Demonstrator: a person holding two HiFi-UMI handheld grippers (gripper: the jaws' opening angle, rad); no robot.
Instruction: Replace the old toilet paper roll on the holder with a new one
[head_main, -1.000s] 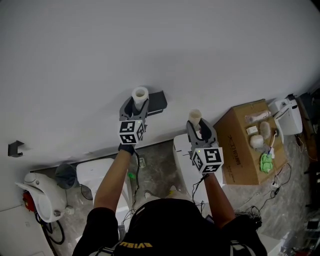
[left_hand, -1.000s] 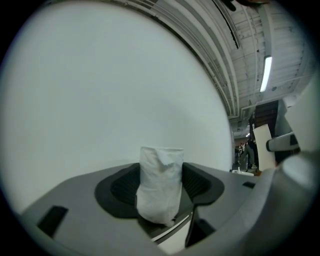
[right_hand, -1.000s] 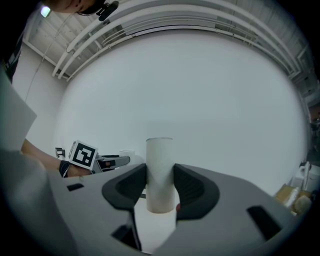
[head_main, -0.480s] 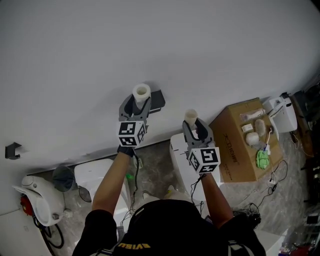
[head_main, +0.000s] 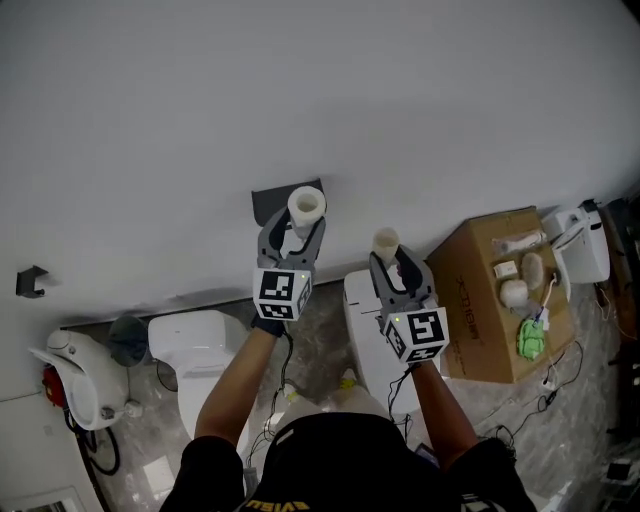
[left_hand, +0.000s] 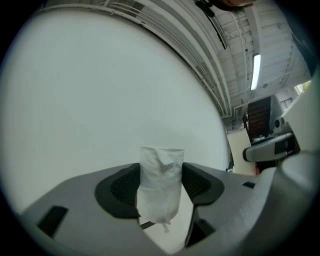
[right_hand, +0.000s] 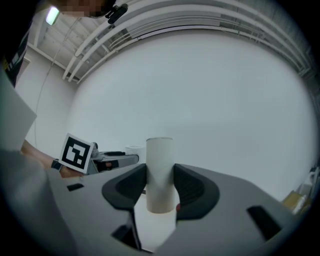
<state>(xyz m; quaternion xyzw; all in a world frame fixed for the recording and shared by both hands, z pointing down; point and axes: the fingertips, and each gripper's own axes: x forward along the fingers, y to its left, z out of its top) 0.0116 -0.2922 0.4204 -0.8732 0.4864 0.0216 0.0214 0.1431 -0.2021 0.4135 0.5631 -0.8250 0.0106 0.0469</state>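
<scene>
In the head view my left gripper (head_main: 297, 228) is shut on a new white toilet paper roll (head_main: 306, 205) and holds it upright close to the white wall. The dark grey holder (head_main: 272, 202) shows just left of the roll, partly hidden behind it. The left gripper view has the roll's crumpled white paper (left_hand: 160, 180) pressed between both pads of the left gripper (left_hand: 161, 186). To the right, my right gripper (head_main: 392, 258) is shut on the old bare cardboard tube (head_main: 386, 242), which stands upright. That tube (right_hand: 159, 172) sits between the pads of the right gripper (right_hand: 160, 185) in the right gripper view.
A white toilet (head_main: 195, 340) stands below the left arm, with a grey bin (head_main: 128, 345) beside it. A white cabinet (head_main: 362, 318) is under the right gripper. A cardboard box (head_main: 478, 315) carrying small items lies at the right. A dark hook (head_main: 30, 282) is on the wall at far left.
My left gripper carried the white roll to the right: the holder, earlier right of the roll, now shows at its left. The right gripper and tube stayed about where they were.
</scene>
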